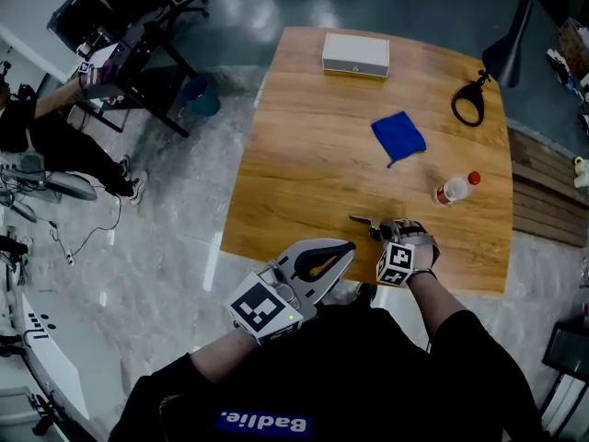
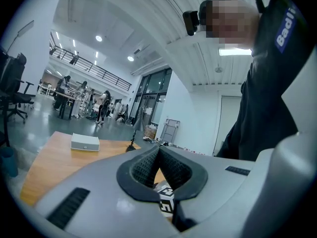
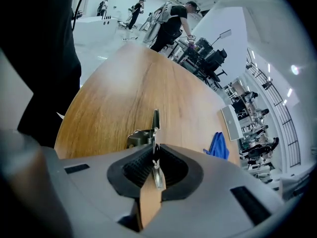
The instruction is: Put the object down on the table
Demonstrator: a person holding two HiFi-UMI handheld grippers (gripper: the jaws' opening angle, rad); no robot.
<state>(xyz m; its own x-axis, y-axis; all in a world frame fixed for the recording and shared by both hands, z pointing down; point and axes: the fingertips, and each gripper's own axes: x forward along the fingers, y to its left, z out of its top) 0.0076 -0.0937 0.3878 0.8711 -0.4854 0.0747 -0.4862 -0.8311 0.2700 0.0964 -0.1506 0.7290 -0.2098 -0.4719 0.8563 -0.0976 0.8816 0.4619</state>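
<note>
Nearest the lens was the person's dark top, and just past it the left gripper (image 1: 345, 249), held off the near left corner of the table (image 1: 294, 164). Its jaws were together with nothing between the pads, so it had no part in this step.

To its right, the right gripper (image 1: 379, 232) was clamped on the metal object (image 1: 362, 220), a slim piece with a dark block and a small spring. The object stuck out to the left of the jaws, low over the wood near the front edge. Whether its dark part already touched the table, I could not tell.

To do this step well, I judged the object should go down until it lay flat on the wood before the jaws let go. The bare stretch under it was well apart from everything else, so nothing needed to be avoided. Because the spot was close to the front edge, releasing a little further in looked safer. The thin blade might tip or skid if dropped from height.

The tabletop was warm wood grain. From left to right on it lay a white box (image 1: 355, 54) at the far side, a blue cloth (image 1: 398, 137) in the middle, a small bottle (image 1: 456, 189) with a red cap, and a black lamp (image 1: 508, 55) at the far right corner.

Left of the table the glossy grey floor held black office chairs (image 1: 138, 12), a blue bin (image 1: 200, 97) and a seated person (image 1: 51, 136).
</note>
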